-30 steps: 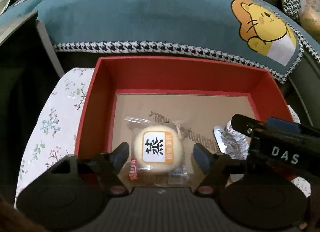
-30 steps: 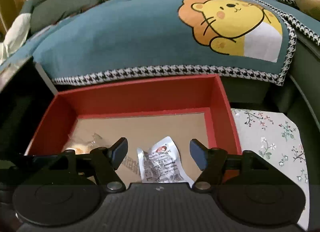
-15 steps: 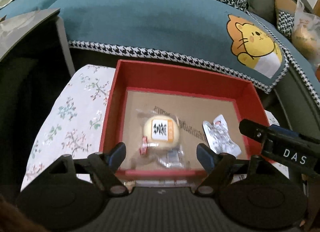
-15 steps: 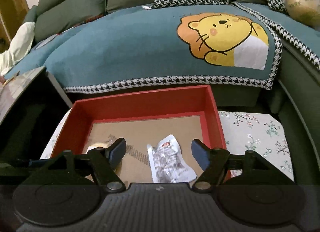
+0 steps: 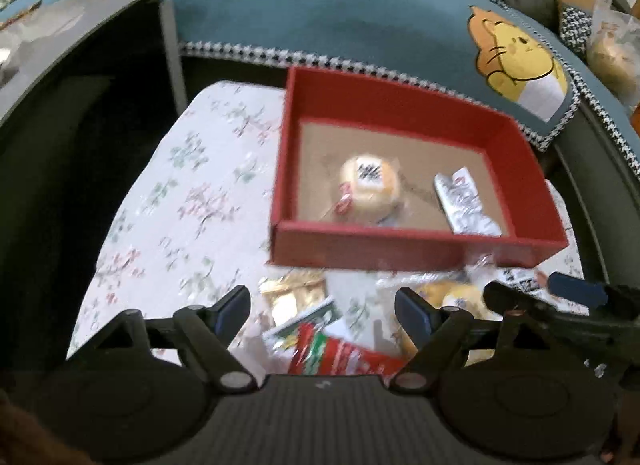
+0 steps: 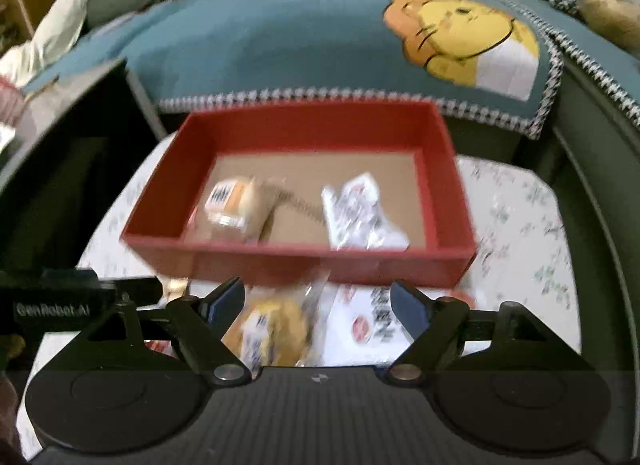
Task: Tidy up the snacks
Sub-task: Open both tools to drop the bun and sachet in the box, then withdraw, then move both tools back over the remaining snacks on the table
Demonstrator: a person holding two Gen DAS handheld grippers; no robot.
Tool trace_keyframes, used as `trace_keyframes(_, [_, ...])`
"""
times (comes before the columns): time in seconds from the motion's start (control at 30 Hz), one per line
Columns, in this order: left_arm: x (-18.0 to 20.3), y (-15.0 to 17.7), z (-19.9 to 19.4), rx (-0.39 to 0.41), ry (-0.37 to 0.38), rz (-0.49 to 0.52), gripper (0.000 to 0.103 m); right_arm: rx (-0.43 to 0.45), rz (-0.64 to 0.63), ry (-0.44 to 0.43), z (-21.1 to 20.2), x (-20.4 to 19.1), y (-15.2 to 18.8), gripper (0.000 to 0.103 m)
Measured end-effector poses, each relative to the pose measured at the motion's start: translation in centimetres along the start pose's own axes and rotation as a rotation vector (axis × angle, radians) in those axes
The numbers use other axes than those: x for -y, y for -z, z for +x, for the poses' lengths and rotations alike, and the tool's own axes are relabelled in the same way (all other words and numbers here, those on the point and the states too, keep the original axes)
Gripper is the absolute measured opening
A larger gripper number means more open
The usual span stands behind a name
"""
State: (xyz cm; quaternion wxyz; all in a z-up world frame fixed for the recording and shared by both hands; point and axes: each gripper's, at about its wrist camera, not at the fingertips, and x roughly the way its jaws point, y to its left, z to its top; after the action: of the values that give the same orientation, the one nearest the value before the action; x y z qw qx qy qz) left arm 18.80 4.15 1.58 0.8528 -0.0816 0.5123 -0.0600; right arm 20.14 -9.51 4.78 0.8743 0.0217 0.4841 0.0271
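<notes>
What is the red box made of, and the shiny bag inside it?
The red box looks like matte cardboard: its walls are flat and stiff, and its floor is bare brown board. The silvery packet inside looks like thin foil-type plastic film: it is crinkled and catches the light. The blur leaves the exact material open.

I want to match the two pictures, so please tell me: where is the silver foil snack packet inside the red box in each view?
Left wrist view: the silver foil snack packet lies in the near right corner of the red cardboard box.
Right wrist view: the packet lies right of centre on the box floor.
Shared landmark: the round yellow wrapped bun lies to its left in both.
</notes>
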Motion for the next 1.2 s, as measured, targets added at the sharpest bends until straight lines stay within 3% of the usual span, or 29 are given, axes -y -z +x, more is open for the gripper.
trace_keyframes(0.3, [-2.6,0.4,-0.7,-0.011,0.0,-0.056,0.103,-0.127,-0.103,0.0,3.4,-3.5,1.8,0.087])
trace_keyframes(0.4, [-2.9,0.4,-0.7,-0.016,0.004,-0.055,0.103,-0.134,-0.134,0.026,4.5,-4.2,2.1,0.087])
trace_keyframes(0.43, [-3.0,0.4,-0.6,-0.019,0.008,-0.055,0.103,-0.136,-0.14,0.042,4.7,-4.2,2.2,0.08])
trace_keyframes(0.7, [-1.8,0.8,-0.5,-0.049,0.065,0.026,0.103,-0.159,-0.107,0.003,2.5,-3.0,3.4,0.063])
trace_keyframes(0.8, [-0.4,1.4,-0.6,-0.062,0.124,0.105,0.103,-0.166,-0.093,-0.024,0.3,-2.3,4.7,0.055])
trace_keyframes(0.87, [0.6,1.9,-0.5,-0.09,0.178,0.175,0.103,-0.192,-0.093,-0.045,-1.0,-1.7,6.2,0.04])
trace_keyframes(1.0, [2.9,3.1,0.0,-0.147,0.238,0.359,0.103,-0.255,-0.088,-0.086,-2.8,-0.6,9.1,0.042])
trace_keyframes(1.13, [5.9,4.5,0.9,-0.147,0.162,0.659,0.103,-0.261,-0.06,-0.092,-3.2,0.7,10.6,0.056])
trace_keyframes(1.2, [7.3,4.8,1.3,-0.172,0.169,0.777,0.103,-0.262,-0.055,-0.095,-3.3,1.2,10.9,0.056])
